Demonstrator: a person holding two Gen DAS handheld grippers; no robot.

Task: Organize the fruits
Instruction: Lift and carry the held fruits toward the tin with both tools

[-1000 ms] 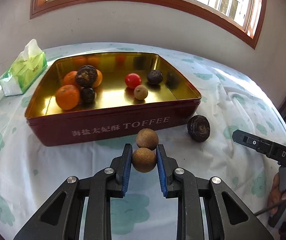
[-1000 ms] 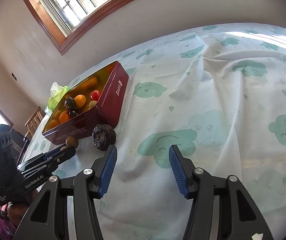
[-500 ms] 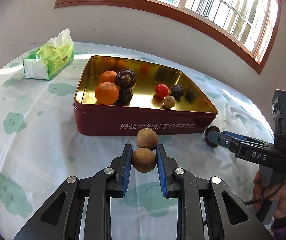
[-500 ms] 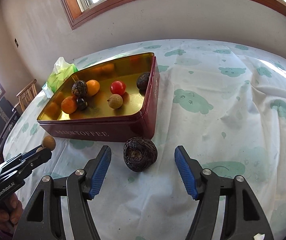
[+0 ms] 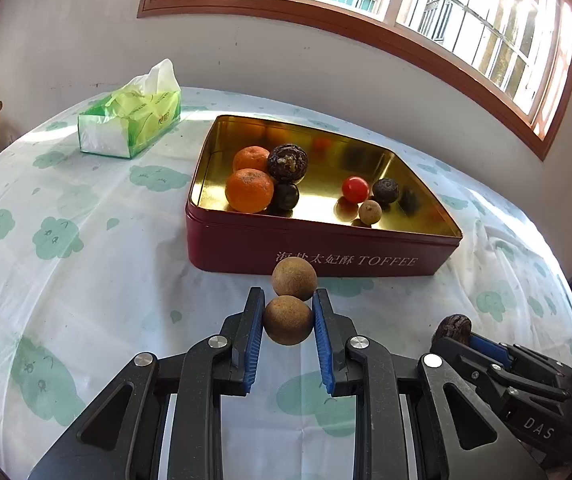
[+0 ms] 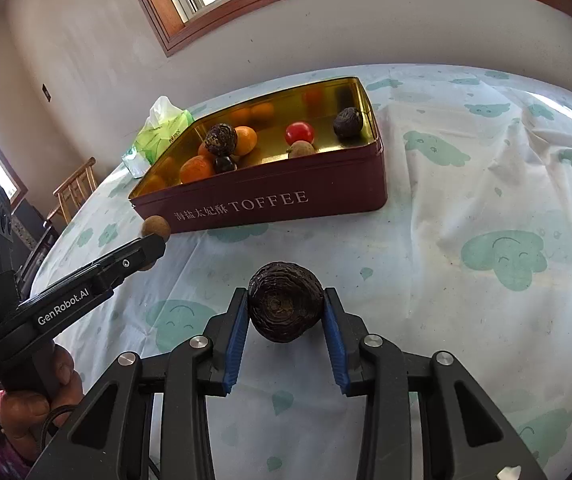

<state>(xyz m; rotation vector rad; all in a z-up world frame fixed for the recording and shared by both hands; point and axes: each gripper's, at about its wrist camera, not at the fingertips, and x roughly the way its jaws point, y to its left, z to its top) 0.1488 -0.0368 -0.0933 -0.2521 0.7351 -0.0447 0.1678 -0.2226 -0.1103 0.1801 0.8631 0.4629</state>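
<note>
My left gripper is shut on a brown round fruit, with a second brown fruit joined just beyond it, held above the cloth in front of the red toffee tin. The tin holds oranges, a red tomato, dark wrinkled fruits and a small brown fruit. My right gripper is closed around a dark wrinkled fruit, its pads touching both sides. In the right wrist view the left gripper sits to the left of the tin.
A green tissue pack lies at the table's far left. A wooden chair stands beyond the left edge. The table has a white cloth with green cloud prints. A wall and window are behind.
My right gripper moved forward and closed on the dark wrinkled fruit. My left gripper rose and shifted left with the brown fruit, seeing the tin from higher up.
</note>
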